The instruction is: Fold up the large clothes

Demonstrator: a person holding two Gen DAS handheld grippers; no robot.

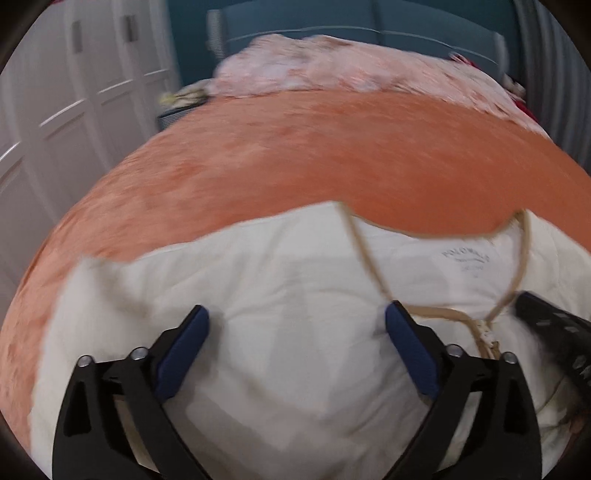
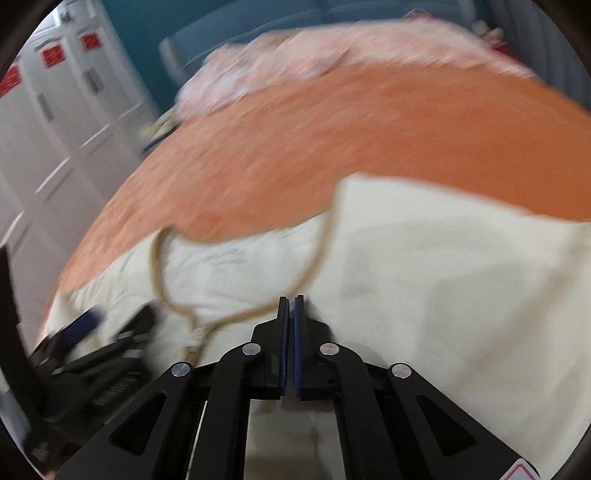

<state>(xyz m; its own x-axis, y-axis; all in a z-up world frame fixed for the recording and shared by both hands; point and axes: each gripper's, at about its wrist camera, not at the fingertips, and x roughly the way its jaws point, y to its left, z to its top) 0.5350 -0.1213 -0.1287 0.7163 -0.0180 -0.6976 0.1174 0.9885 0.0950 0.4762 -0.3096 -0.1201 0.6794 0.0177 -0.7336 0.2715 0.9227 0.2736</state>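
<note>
A cream shirt (image 1: 295, 266) with a tan neckline trim (image 1: 356, 240) lies spread on an orange bedspread (image 1: 332, 158). A printed label (image 1: 467, 258) shows inside the neck opening. My left gripper (image 1: 297, 308) hangs wide open over the shirt's left part, nothing between its blue pads. A black finger (image 1: 554, 325) of the right gripper enters at the right edge. In the right wrist view the right gripper (image 2: 291, 297) points at the shirt (image 2: 443, 277) just right of the neckline trim (image 2: 159, 266). Only a narrow slit parts its pads and no cloth shows between them. The left gripper (image 2: 114, 319) appears blurred at lower left.
A crumpled pink-and-white blanket (image 1: 314, 66) lies across the far end of the bed. White wardrobe doors (image 1: 74, 110) stand close along the left side. A teal headboard (image 1: 295, 22) rises behind the bed. The shirt's far edge ends mid-bed on the bedspread (image 2: 332, 140).
</note>
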